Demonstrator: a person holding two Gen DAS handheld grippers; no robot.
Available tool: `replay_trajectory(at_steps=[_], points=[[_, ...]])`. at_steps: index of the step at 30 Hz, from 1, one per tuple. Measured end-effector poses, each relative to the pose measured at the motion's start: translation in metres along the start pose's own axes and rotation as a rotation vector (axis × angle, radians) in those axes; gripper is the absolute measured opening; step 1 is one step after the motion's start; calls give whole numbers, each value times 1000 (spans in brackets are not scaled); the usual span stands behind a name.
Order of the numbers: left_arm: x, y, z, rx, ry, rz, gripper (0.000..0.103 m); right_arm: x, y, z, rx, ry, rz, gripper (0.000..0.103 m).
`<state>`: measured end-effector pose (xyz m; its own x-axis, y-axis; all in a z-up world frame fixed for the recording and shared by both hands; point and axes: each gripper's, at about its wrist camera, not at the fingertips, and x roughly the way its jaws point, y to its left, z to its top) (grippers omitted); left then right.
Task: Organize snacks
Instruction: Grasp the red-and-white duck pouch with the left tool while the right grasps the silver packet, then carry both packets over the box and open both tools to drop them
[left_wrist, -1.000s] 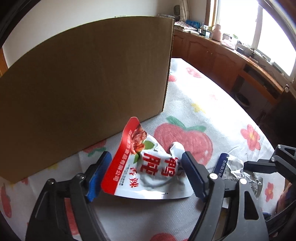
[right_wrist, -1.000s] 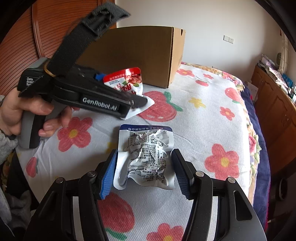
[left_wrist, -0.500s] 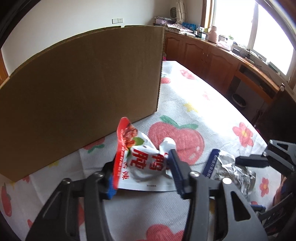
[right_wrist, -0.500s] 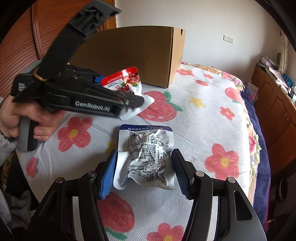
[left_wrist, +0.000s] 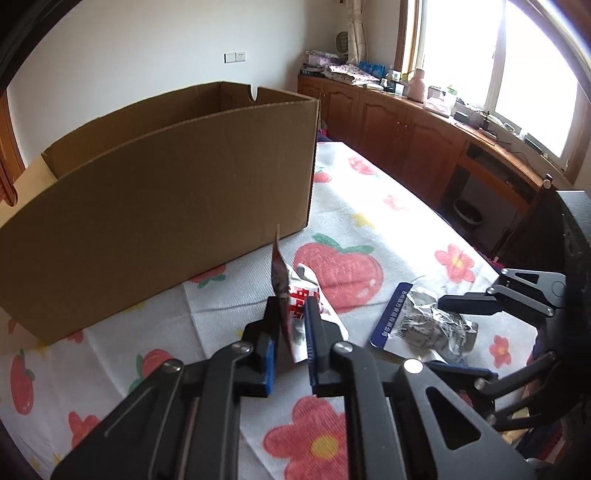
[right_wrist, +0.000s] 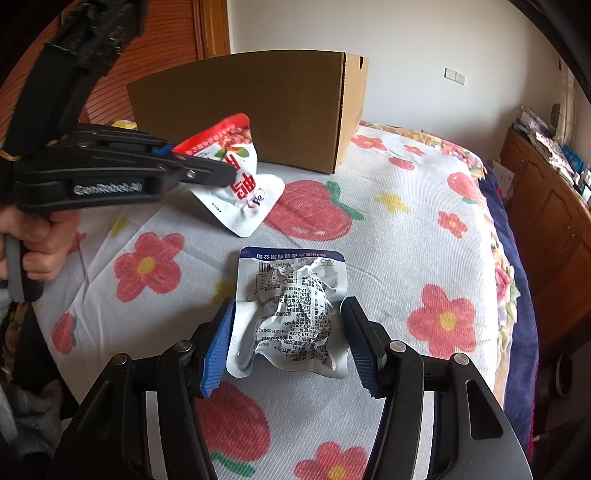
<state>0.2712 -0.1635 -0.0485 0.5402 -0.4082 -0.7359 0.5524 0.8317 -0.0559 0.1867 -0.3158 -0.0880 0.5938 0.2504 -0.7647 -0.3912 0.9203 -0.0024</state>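
Observation:
My left gripper (left_wrist: 290, 314) is shut on a red-and-white snack pouch (left_wrist: 286, 295), held edge-on and lifted off the flowered cloth in front of the open cardboard box (left_wrist: 166, 206). In the right wrist view the pouch (right_wrist: 236, 177) hangs tilted from the left gripper (right_wrist: 221, 173), with the box (right_wrist: 258, 107) behind it. My right gripper (right_wrist: 286, 332) is open, its blue pads on either side of a crumpled silver snack pouch with a blue edge (right_wrist: 291, 310) that lies flat on the cloth. That pouch also shows in the left wrist view (left_wrist: 421, 325).
A flowered and strawberry-print cloth (right_wrist: 406, 258) covers the table. Wooden cabinets (left_wrist: 424, 147) with clutter on top run along the window wall to the right. A wooden slatted panel (right_wrist: 110, 92) stands behind the box on the left.
My left gripper closed on the red-and-white pouch and lifted it, turning it edge-on; the box's open top came into view. My right gripper and the silver pouch stayed put.

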Motion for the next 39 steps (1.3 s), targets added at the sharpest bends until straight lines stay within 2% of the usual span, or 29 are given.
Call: replay_trajectory(at_steps=[12,28,34,39], points=[[-25,2,-5,-21,-44,-12,6,-7,-1,-1,34,6,24,57],[-75,14,2,-17,-131,8,7,-38,4,21,25,-66,-2,57],[-94,26,19,-18,-182,34,7,-52,5,43,7,-107,-11,57],[-107,45,39,-21,-230,67,7,-61,7,74,-22,-157,-15,57]])
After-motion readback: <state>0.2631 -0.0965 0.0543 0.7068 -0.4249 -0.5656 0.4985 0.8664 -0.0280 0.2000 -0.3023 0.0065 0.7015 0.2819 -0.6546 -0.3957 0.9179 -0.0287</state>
